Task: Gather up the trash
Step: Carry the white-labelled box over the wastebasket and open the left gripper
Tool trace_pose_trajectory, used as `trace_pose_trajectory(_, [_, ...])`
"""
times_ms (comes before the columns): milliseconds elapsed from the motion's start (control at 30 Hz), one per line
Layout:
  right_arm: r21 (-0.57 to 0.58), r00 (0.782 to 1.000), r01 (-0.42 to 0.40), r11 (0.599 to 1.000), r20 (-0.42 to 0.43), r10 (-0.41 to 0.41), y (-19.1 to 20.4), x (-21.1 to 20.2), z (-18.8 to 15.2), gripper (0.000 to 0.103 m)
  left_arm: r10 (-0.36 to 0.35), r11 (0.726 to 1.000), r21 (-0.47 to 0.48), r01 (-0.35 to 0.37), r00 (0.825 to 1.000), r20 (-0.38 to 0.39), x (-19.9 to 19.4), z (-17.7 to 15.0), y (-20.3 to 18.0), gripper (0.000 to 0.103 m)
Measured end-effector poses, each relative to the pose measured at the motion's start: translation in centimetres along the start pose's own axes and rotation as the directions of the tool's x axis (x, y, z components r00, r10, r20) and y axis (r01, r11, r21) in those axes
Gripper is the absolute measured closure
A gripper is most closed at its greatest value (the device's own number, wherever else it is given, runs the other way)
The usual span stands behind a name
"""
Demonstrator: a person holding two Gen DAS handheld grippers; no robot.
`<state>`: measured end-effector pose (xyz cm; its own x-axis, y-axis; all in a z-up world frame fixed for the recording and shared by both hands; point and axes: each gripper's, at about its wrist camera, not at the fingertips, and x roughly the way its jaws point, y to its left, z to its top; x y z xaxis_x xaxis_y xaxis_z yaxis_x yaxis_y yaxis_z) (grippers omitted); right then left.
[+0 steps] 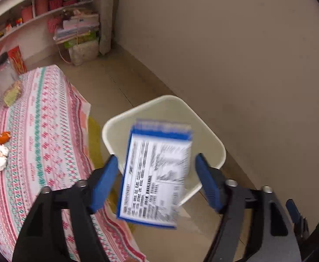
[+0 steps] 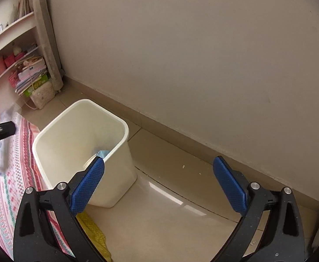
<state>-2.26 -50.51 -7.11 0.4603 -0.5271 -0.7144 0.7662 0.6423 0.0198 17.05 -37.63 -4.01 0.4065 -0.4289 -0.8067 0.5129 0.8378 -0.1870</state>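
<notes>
Left gripper [image 1: 157, 181] over white bin [image 1: 221, 152] — jaws spread, blue-edged packet [image 1: 155, 174] loose between them, apparently dropping in; right gripper [image 2: 158, 185] wide open, empty

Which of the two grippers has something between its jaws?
The left gripper: a blue and white printed packet sits blurred between its open jaws, over the white bin. The right gripper shows only floor between its jaws.
</notes>
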Motion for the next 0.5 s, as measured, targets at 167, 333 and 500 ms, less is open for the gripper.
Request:
trace_pose_trajectory(167, [-0.015, 1.000, -0.012, 1.000, -0.002, 0.012, 1.0, -0.1, -0.7, 0.007, 0.041, 0.998, 0.037, -0.041, 0.999, 0.001, 0.0, -1.9, 0.7, 0.024])
trace_pose_trajectory(333, [-0.020, 0.999, -0.037, 0.999, -0.012, 0.037, 2.6, -0.4, -1.9, 0.007, 0.101, 0.994, 0.044, -0.102, 0.995, 0.021, -1.1, -4.7, 2.8, 0.024])
trace_pose_trajectory(500, [-0.064, 0.998, -0.064, 0.996, -0.027, 0.062, 5.3, -1.0, -3.7, 0.007, 0.151, 0.988, 0.021, -0.152, 0.988, 0.019, -2.2, -7.6, 5.7, 0.024])
